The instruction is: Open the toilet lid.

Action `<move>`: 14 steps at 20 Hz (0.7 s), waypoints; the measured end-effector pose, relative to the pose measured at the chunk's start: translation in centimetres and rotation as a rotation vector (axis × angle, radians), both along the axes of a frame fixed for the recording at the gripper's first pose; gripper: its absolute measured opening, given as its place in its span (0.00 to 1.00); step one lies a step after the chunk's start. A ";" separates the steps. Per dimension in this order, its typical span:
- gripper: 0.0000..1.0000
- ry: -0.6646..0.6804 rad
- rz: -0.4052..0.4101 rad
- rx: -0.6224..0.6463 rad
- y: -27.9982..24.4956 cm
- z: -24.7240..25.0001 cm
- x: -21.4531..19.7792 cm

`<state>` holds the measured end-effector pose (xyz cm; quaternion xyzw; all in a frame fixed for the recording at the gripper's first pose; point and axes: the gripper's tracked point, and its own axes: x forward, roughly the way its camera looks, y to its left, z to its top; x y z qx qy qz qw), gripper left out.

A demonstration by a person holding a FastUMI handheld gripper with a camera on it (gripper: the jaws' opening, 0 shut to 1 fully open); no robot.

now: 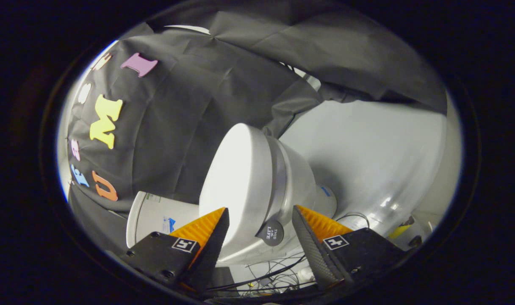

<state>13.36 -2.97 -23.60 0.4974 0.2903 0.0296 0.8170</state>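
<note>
The view is rolled strongly to one side, so the white toilet [278, 190] appears tipped over, which shows how far the hand-held gripper [261, 212] is twisted about its own forward axis. Its two fingers stand spread well apart with nothing pressed between them, and the gap is wider than the edge of the toilet that shows through it. The toilet lid [234, 173], a smooth white oval, lies down on the seat [278, 178], not yet raised; its broad top faces toward the black cloth wall [177, 123], and its lower rim runs just ahead of the fingertips, seen partly between them. Whether either finger touches the lid cannot be told. A small dark round tab [271, 233] with lettering sticks out from the lid's edge between the two fingers, closer to the finger on the side of the pale wall [367, 152]. The white cistern [151, 216] sits beyond the other finger, beside the lid. A tangle of thin dark cables [266, 277] lies on the floor below the bowl, between the finger bases
</note>
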 end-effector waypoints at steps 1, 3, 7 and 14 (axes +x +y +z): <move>0.92 0.011 0.007 0.012 0.1 -0.4 -0.1; 0.88 0.034 0.027 0.035 0.8 -1.1 -0.3; 0.73 0.070 0.055 0.070 1.9 -2.1 -0.6; 0.32 0.118 0.086 0.144 3.2 -4.0 0.5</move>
